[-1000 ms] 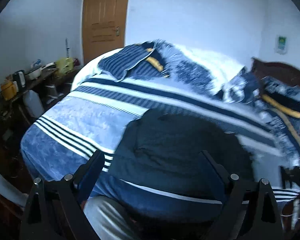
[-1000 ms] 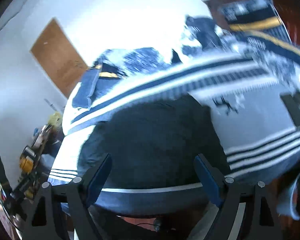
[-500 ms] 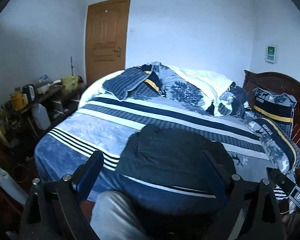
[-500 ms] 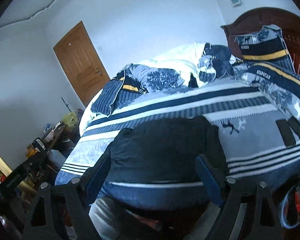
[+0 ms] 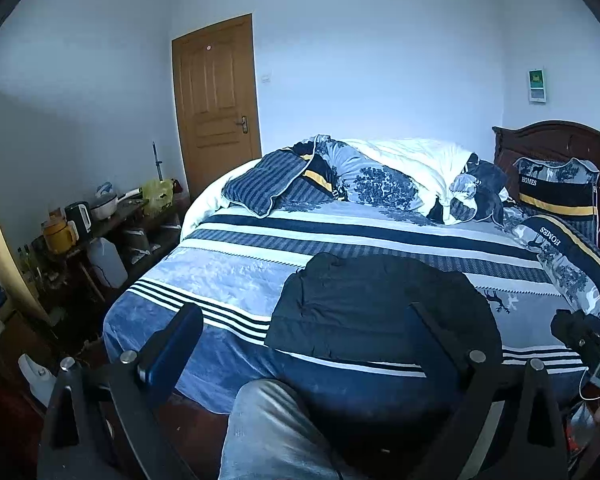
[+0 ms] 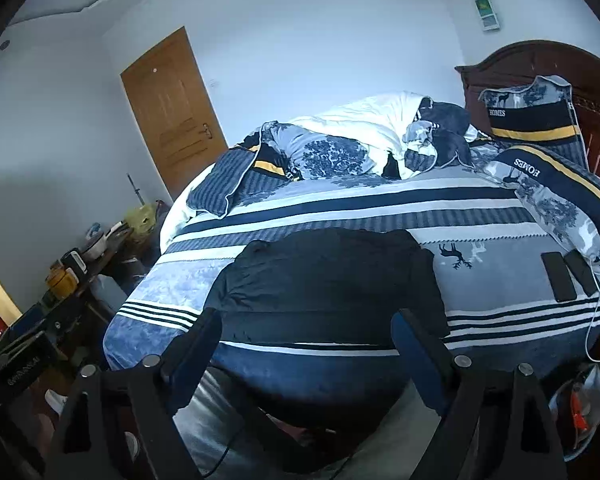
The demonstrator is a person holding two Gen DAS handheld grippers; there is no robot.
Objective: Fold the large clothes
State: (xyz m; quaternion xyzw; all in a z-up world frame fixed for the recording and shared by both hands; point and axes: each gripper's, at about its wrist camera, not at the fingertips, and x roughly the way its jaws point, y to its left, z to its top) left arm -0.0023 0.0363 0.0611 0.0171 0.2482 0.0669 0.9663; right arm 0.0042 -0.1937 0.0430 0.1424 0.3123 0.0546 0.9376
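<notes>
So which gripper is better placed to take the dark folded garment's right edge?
Probably right: the dark folded garment's right edge lies just beyond the open right gripper; the left gripper sits further left.

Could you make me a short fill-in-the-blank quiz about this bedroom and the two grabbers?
1. The dark folded garment lies on the ____.
2. Both the left gripper and the right gripper have their jaws ____.
3. Two phones lie near the ____ marked HOMES.

Missing words: bed; open; pillow
</notes>
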